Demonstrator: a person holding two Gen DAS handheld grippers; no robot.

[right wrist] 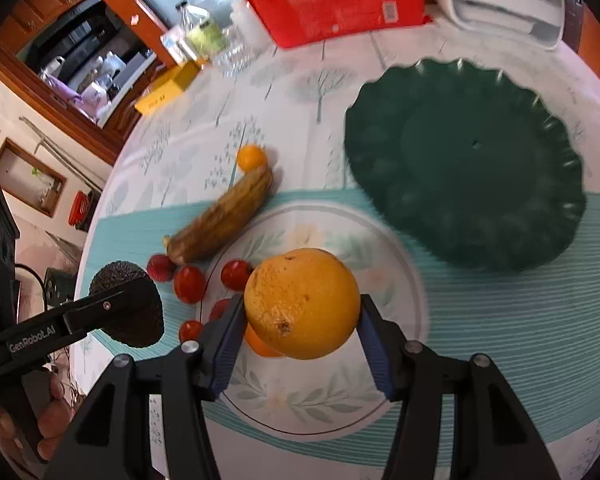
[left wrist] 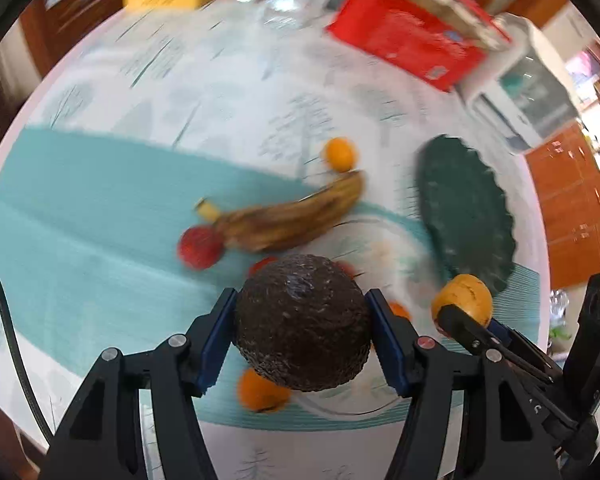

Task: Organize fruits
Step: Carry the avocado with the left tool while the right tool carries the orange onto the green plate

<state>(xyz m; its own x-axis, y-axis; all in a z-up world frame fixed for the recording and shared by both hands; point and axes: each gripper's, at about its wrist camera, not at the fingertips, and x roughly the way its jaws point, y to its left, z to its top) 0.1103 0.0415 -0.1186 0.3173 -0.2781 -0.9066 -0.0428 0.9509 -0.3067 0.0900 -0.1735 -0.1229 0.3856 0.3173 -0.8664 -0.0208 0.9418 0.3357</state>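
1. My left claw (left wrist: 302, 320) is clenched on a dark, rough-skinned avocado (left wrist: 303, 322), held in the air above the near edge of the floral plate (left wrist: 356, 408), with the blue pads pressing both sides of the fruit.
2. My right claw (right wrist: 300, 320) is grasping a large orange (right wrist: 302, 303), also lifted above that floral plate (right wrist: 400, 280), which sits on the teal placemat (right wrist: 500, 320) on the table (right wrist: 300, 92).
3. Loose fruit is scattered around: a browned banana (right wrist: 220, 224) lying across the plate's far-left rim, a small orange citrus (right wrist: 252, 157) touching its far tip, a strawberry (right wrist: 161, 267) beside its near end, and several cherry tomatoes (right wrist: 189, 284) on and beside the plate rim.
4. The dark green scalloped plate (right wrist: 464, 168) stands bare, just beyond and to the right of the floral one; I judge it the likely drop spot for the orange.
5. To do this well, I would carry the orange across low, lower it until it touches the flat centre, then release slowly so it does not roll to the rim.
6. I would hold the avocado clear meanwhile, since the two claws are near each other and could collide.
7. Both views are motion-blurred, so I would slow down before placing.
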